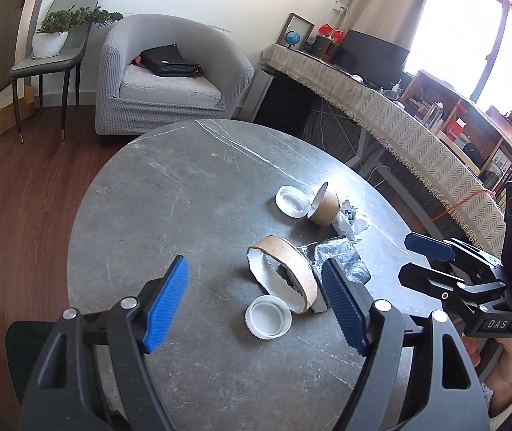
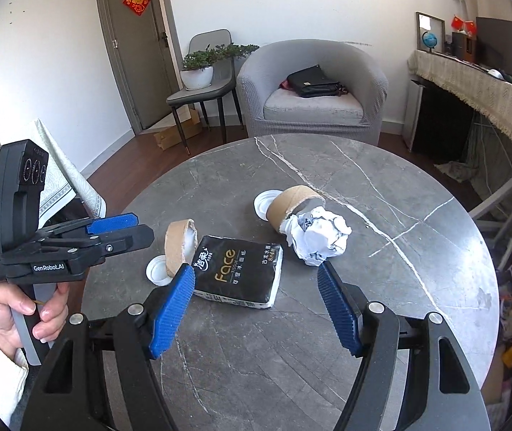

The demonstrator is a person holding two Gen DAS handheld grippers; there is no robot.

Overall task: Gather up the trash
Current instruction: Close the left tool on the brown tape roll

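Note:
On the round grey marble table (image 1: 169, 194) lies a brown paper cup (image 1: 284, 273) on its side, with a white lid (image 1: 268, 318) beside it. Just this side of them, above the table, my left gripper (image 1: 256, 265) is open and holds nothing. Farther back are a second cup (image 1: 324, 203), another lid (image 1: 291, 201) and a ball of crumpled paper (image 1: 351, 221). My right gripper (image 2: 255, 269) is open over a black tissue pack (image 2: 238, 273), whose near end lies between the fingers untouched. The crumpled paper (image 2: 318, 239) sits just beyond the right finger.
A grey armchair (image 2: 311, 107) with a black bag stands behind the table. A chair with a potted plant (image 2: 198, 68) is at the left, and a cloth-covered desk (image 1: 381, 107) runs along the right. A person's hand (image 2: 11, 309) grips the left gripper's handle.

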